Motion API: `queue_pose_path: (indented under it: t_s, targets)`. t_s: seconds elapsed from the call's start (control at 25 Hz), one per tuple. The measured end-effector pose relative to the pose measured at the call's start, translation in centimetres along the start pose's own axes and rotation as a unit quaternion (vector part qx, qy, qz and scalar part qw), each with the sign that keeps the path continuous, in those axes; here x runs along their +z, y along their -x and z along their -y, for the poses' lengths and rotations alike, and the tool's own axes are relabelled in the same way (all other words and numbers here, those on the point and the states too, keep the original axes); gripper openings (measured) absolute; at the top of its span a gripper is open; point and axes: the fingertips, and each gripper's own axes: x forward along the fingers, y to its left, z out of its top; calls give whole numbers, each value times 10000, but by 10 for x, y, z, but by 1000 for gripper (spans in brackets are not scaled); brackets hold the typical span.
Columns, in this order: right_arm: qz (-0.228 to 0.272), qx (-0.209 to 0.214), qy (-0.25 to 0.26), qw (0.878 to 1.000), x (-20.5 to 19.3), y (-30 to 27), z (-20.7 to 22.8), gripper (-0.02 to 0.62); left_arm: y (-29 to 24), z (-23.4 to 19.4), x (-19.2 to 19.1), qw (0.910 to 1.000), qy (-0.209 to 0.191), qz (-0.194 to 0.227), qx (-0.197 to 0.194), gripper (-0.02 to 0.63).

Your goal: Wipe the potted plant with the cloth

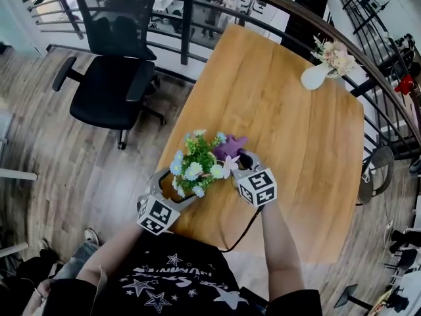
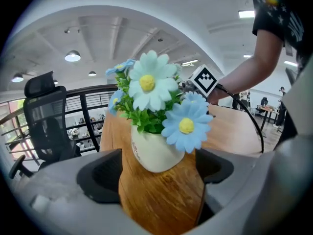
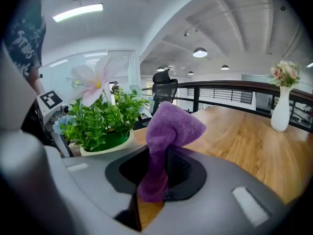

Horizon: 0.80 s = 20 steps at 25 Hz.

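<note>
A potted plant (image 1: 197, 166) with blue, white and pink flowers stands in a white pot (image 2: 154, 151) near the left front edge of the wooden table (image 1: 296, 143). My left gripper (image 1: 172, 188) is open, its jaws wide on either side of the pot's base without touching it (image 2: 159, 173). My right gripper (image 1: 242, 163) is shut on a purple cloth (image 1: 230, 147), just right of the plant. In the right gripper view the cloth (image 3: 168, 131) stands up from the jaws (image 3: 161, 170), with the green leaves (image 3: 105, 119) close on the left.
A black office chair (image 1: 115, 64) stands on the floor left of the table. At the table's far right corner is a white vase of flowers (image 1: 322, 68). A metal railing (image 1: 197, 5) runs behind. A black cable (image 1: 243, 232) hangs from the right gripper.
</note>
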Motion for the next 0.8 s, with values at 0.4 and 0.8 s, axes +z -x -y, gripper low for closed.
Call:
queue_pose_path:
  t_s: [0.4,0.8]
  targets:
    - [-315,1350,780,9873,-2,-22,-26,83,-15,-1,16,9990,-302,174,297,471]
    - [-706,1907,845,9755,-14,-14,-39,78,-14,-1,21,9988,-323,200,316,391]
